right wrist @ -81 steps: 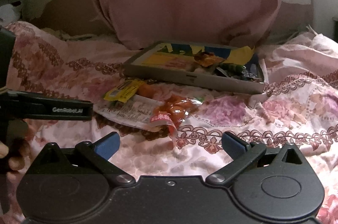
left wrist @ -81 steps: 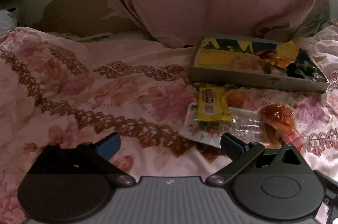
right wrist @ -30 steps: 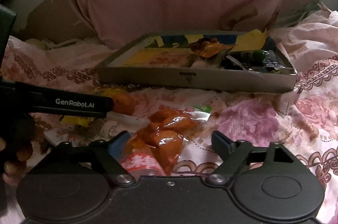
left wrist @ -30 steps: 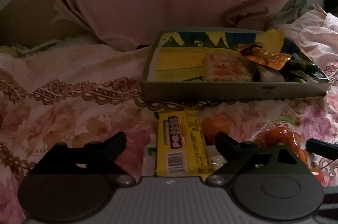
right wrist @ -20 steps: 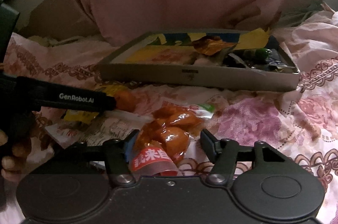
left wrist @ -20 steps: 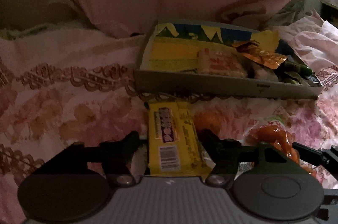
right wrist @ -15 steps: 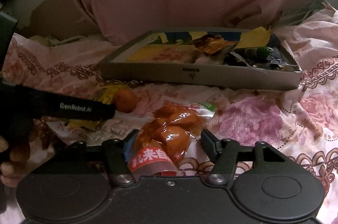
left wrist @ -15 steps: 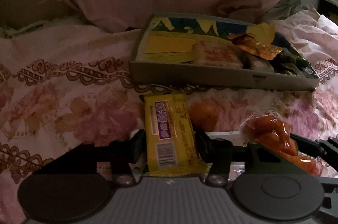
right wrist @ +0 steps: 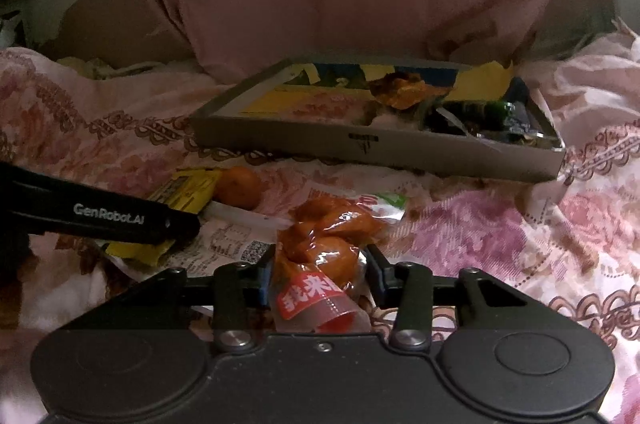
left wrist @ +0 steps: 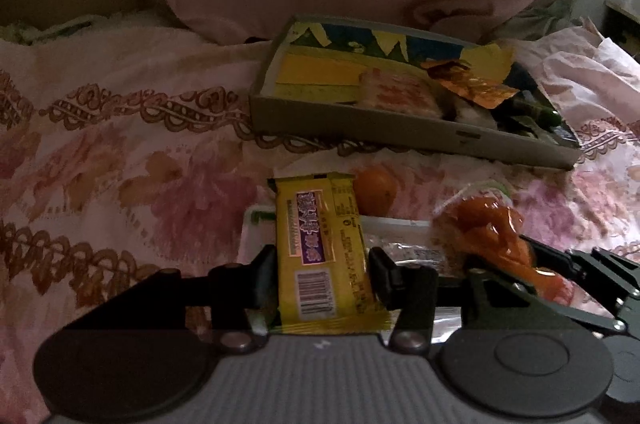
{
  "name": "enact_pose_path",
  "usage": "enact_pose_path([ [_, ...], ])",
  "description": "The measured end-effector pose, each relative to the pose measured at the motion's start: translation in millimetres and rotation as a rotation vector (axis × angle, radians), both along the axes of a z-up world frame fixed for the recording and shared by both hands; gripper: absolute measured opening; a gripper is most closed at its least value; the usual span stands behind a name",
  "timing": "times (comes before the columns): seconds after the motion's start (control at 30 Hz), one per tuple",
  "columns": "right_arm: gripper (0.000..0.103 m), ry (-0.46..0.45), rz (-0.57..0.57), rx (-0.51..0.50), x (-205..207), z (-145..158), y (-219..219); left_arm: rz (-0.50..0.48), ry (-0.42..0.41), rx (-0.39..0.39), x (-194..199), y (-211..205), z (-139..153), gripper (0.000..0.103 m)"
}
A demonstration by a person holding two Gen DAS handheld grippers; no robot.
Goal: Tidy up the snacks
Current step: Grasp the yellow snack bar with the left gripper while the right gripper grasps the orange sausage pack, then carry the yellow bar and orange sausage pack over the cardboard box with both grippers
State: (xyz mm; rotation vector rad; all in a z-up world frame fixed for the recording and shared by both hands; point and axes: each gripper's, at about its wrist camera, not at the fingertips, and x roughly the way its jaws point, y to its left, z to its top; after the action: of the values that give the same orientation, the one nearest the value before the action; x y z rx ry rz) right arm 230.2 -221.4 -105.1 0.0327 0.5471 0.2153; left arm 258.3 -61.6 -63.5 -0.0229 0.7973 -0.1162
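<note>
Left gripper (left wrist: pixel 322 264): jaws just closed onto a flat yellow foil-wrapped snack bar (left wrist: pixel 320 248), gripped low; slippage or sagging is likely if lifted by the slick wrapper. A small round orange fruit (left wrist: pixel 375 190), loose at one o'clock, could be rolled. Right gripper (right wrist: pixel 320 266): jaws just closed around a clear plastic pouch of orange-red snacks (right wrist: pixel 326 244); its soft film could be squeezed out. The shallow grey cardboard tray (right wrist: pixel 400 152) lies at twelve o'clock, crowded at its right end.
</note>
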Motion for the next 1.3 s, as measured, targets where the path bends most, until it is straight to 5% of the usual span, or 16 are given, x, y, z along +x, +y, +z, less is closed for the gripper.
enact_pose_path([
  [0.37, 0.045, -0.112, -0.021, -0.011, -12.8, 25.5, -10.1, 0.039, 0.023, -0.047, -22.7, -8.7, 25.5, 0.053],
  [0.7, 0.045, -0.24, -0.063, 0.024, -22.7, 57.3, -27.7, 0.092, -0.068, -0.069, -29.4, -28.9, 66.7, 0.053],
  [1.3, 0.046, -0.334, -0.184, 0.104, 41.8, 75.1, -86.4, 0.074, -0.194, -0.072, 73.6, -93.8, 89.1, 0.053],
])
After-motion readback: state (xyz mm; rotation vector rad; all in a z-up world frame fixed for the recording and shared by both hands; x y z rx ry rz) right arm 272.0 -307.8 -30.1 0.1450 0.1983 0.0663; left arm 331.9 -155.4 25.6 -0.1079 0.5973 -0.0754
